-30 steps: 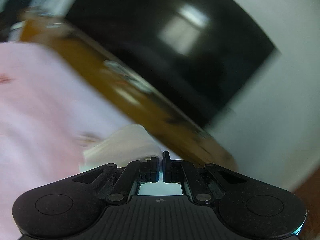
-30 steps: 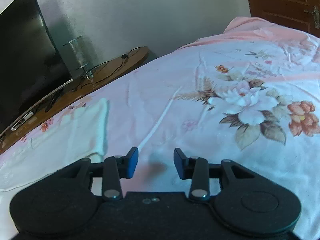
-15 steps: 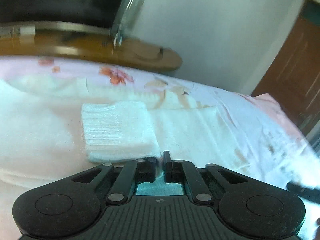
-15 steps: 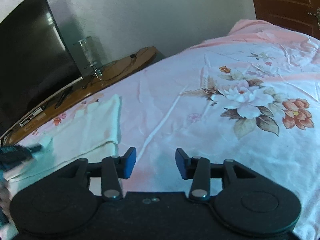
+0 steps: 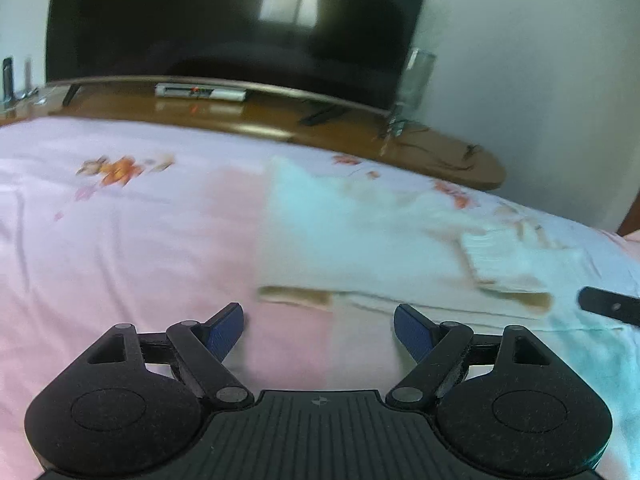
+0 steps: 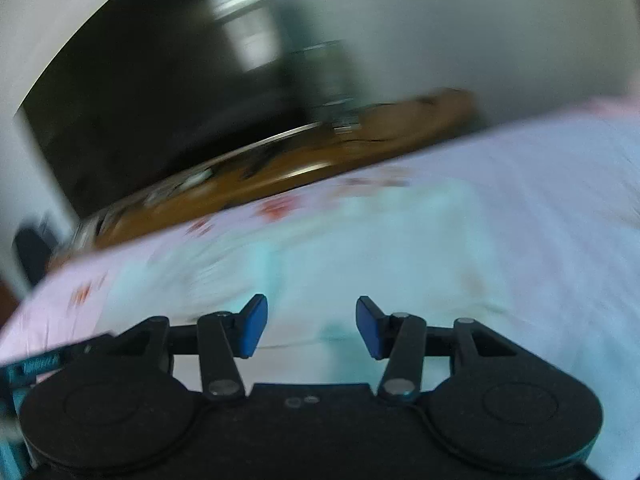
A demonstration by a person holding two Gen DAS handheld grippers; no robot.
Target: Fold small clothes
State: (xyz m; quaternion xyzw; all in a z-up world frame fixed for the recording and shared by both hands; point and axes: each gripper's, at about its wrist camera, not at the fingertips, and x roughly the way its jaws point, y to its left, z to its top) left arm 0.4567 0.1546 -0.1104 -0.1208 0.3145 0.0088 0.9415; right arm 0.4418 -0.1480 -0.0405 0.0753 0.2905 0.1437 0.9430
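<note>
White knitted garment (image 5: 360, 240), apparently a small sweater, lying flat on the bed (image 5: 120, 248) ahead and to the right of the left claw (image 5: 319, 330), with one ribbed sleeve cuff (image 5: 500, 258) laid back across its body. The fold is judged to be part-way done: one sleeve sits turned in, while the rest of the garment remains spread out, so the other sleeve and the body folds appear to be left; blur hides finer detail. The left claw stands wide apart and empty, low over the pink sheet just short of the garment's near hem. The right claw (image 6: 312, 328) is likewise spread and holds nothing, poised over the pale cloth (image 6: 360, 264), which is heavily smeared in that view. A dark edge (image 5: 610, 308) at the far right of the left view may be part of the other tool. The bed carries a pink sheet printed with orange flowers (image 5: 120, 168). Beyond its far edge runs a brown wooden desk (image 5: 360, 128) bearing a large dark television (image 5: 232, 20), a flat white device (image 5: 200, 91) beneath it and a clear glass vessel (image 5: 414, 84), against a plain white wall (image 5: 540, 60).
</note>
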